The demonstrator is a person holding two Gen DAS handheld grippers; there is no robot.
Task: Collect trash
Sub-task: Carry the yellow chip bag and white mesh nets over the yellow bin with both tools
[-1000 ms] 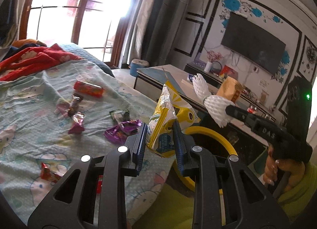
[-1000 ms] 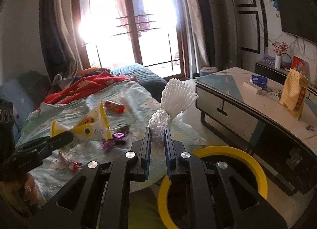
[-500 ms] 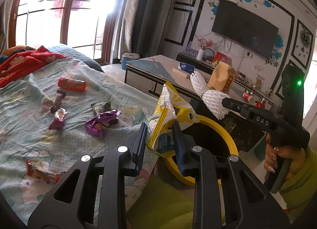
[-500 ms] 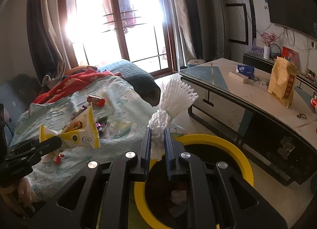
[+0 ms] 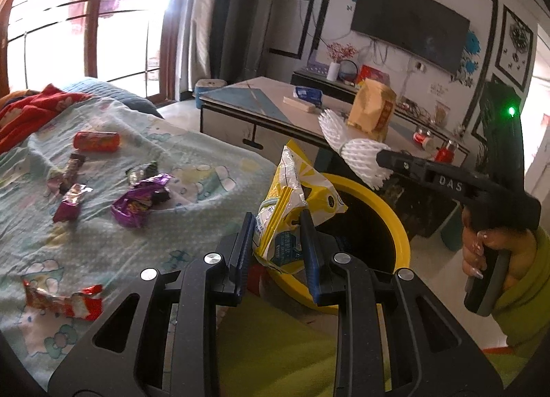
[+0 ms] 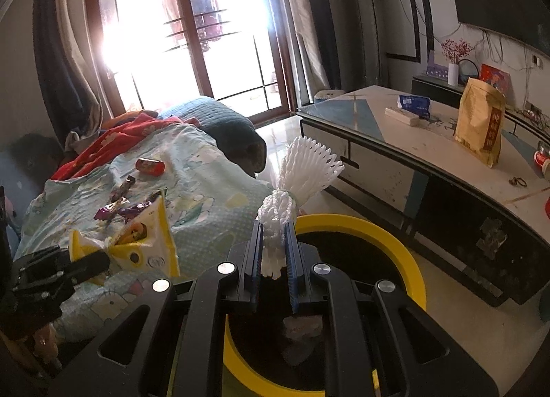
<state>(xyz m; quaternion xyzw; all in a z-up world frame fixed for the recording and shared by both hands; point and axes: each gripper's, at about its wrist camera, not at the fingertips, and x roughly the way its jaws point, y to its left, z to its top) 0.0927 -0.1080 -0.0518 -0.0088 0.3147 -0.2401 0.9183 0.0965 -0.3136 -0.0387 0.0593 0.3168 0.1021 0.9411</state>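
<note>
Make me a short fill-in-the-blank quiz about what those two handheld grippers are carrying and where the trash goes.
1. The left gripper holds a ____ snack bag.
2. The right gripper pinches a white foam ____.
3. The trash bin below has a ____ rim.
4. Wrappers lie on the ____.

Missing words: yellow; net; yellow; bed

We see a yellow-rimmed bin (image 6: 361,225), a white foam net (image 6: 309,166), a yellow-and-white snack bag (image 5: 292,197) — purple wrappers (image 5: 141,199) on pale-blue cartoon-print bedding (image 5: 192,225).
</note>
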